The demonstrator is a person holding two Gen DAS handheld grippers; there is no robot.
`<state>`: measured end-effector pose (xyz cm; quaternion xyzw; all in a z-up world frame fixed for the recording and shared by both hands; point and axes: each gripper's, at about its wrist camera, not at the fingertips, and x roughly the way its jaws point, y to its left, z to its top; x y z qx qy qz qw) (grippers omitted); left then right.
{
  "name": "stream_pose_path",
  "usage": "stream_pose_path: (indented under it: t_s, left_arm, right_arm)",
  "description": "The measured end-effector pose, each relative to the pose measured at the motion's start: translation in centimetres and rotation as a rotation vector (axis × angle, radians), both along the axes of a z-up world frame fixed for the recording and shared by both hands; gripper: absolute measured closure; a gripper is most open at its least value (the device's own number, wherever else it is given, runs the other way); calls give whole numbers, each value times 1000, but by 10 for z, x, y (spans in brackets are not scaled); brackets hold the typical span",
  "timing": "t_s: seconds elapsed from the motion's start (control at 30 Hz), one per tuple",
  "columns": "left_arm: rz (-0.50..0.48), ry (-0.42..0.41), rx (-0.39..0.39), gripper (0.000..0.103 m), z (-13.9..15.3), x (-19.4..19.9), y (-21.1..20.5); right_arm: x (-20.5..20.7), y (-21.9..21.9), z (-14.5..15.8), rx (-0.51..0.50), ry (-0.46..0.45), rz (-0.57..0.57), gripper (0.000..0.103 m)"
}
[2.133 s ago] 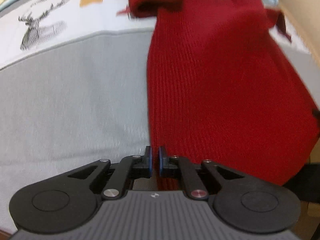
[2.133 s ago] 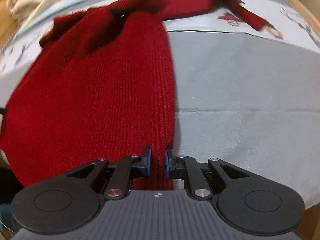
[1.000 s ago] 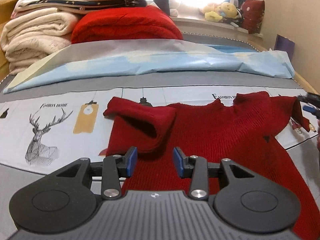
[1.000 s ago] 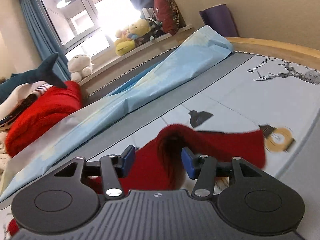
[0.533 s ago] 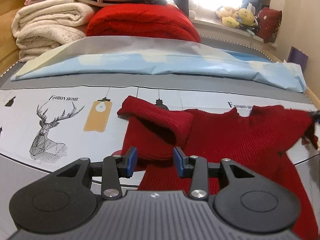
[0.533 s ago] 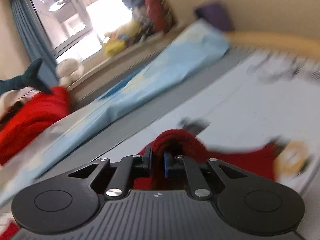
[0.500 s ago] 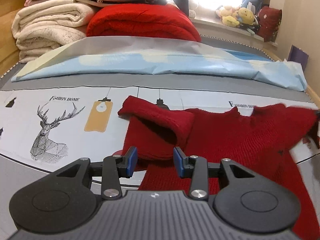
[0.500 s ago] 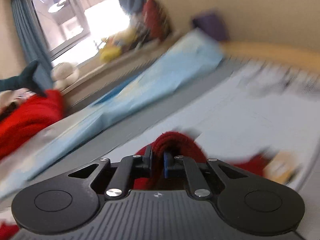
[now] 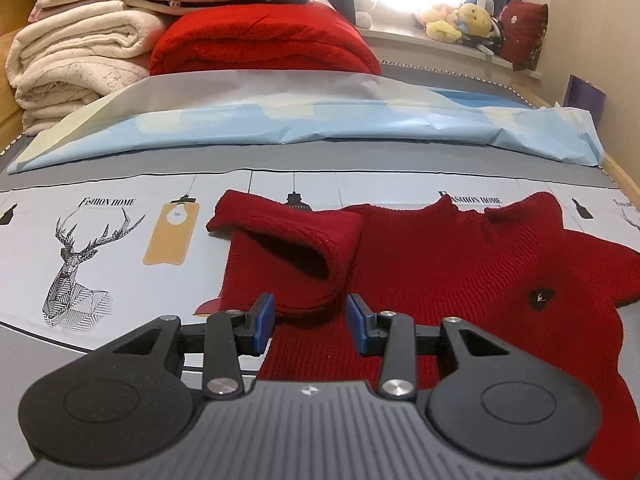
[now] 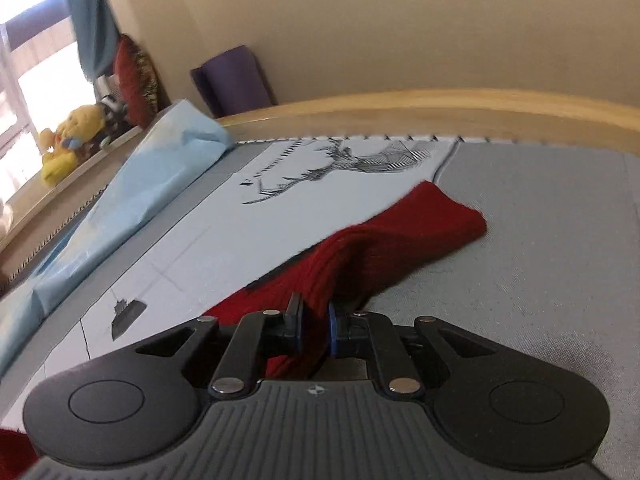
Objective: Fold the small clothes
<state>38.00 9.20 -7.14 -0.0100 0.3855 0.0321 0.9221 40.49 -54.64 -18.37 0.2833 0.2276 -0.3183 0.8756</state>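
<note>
Red knit sweater [image 9: 460, 264] is lying spread flat on the printed bedsheet [image 9: 100, 240], front up, small dark logo patch [image 9: 541, 299] showing on the chest. One sleeve [image 9: 296, 236] is lying folded back across the body, cuff opening gaping toward the camera. The other sleeve [image 10: 404, 240] is stretching out over the sheet's grey part, cuff end resting flat near the deer print [image 10: 352, 164].

Beyond the sweater, a light blue cover [image 9: 360, 124] is running across the bed; behind that a folded red blanket [image 9: 264, 44] and a stack of cream blankets [image 9: 76, 64] are sitting. Plush toys [image 9: 460, 20] are lining the windowsill farther back.

Left gripper [image 9: 310, 319] is hovering spread apart, holding nothing, just before the folded sleeve's cuff. Right gripper [image 10: 314, 328] is clamping the outstretched sleeve, fabric bunching between its pads.
</note>
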Motion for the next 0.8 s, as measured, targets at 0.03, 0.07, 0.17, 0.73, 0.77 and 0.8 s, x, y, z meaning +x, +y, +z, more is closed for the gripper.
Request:
stream_pose_path:
  t_s: [0.03, 0.07, 0.17, 0.73, 0.77, 0.8]
  left_arm:
    - [5, 3, -1, 59, -1, 1, 1]
    - [12, 7, -6, 59, -3, 3, 2]
    - [37, 9, -37, 59, -4, 7, 10]
    - [94, 9, -443, 59, -24, 69, 98]
    - [96, 15, -460, 59, -27, 73, 98]
    - [104, 18, -471, 59, -30, 76, 97]
  right_arm:
    - [0, -3, -4, 19, 28, -5, 91]
    - [-1, -4, -8, 41, 40, -8, 91]
    - [1, 0, -1, 27, 67, -13, 81]
    - [-65, 204, 172, 2, -168, 434, 49]
    - [-65, 219, 163, -2, -148, 496, 49]
    - [-61, 232, 155, -11, -116, 545, 49]
